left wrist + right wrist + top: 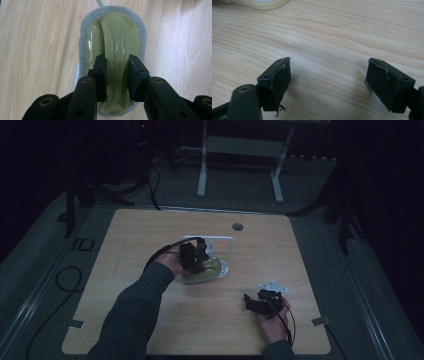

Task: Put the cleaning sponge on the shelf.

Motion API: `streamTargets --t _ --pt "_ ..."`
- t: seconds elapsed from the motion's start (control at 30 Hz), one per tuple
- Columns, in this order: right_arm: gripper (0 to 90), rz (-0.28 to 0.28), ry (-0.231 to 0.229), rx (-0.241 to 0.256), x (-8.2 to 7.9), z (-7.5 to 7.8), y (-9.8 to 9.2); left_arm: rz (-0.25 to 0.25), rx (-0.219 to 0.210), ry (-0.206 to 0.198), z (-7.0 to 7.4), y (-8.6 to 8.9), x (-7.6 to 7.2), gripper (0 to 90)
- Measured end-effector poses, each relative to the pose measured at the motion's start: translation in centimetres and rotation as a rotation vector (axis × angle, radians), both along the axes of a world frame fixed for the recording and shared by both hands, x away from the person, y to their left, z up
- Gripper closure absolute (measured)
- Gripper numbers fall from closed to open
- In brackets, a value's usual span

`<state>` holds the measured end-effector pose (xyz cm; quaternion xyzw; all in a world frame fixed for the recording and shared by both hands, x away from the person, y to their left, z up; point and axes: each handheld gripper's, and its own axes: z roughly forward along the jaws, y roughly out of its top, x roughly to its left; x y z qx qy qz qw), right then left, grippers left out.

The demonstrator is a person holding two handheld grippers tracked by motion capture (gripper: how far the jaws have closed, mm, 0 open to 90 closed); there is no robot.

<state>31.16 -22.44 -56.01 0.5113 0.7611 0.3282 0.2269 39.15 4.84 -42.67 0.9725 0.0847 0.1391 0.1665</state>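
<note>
Left gripper (pixel 117 81) was clamped on the green scrubber's handle (pixel 115 50) mid-table; right gripper (pixel 328 82), jaws wide apart, sat near the front right corner.

A light wooden table (pixel 150 235) carries a green-handled scrubbing pad (pixel 112 37) and a white frame (pixel 231 245).

You work in a dim lab or test room. A wooden bench (pixel 150 320) stands on grey carpet (pixel 240 190), with loose cables (pixel 65 280) and a metal frame (pixel 240 150) behind.

Dim room: grey floor (pixel 240 190) around the pale wooden surface (pixel 150 235); a white-legged table frame (pixel 240 150) stands beyond.
</note>
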Motion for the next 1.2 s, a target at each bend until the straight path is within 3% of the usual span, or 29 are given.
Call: streamTargets --t 0.63,1.2 --pt "19.7 0.000 0.000 0.000 0.0 0.0 0.0 -0.028 0.027 -0.022 0.2 -0.7 0.8 71.6" --pt "19.7 0.001 0.000 -0.001 0.0 0.0 0.0 -0.064 0.072 -0.024 -1.0 -1.3 1.4 71.5"
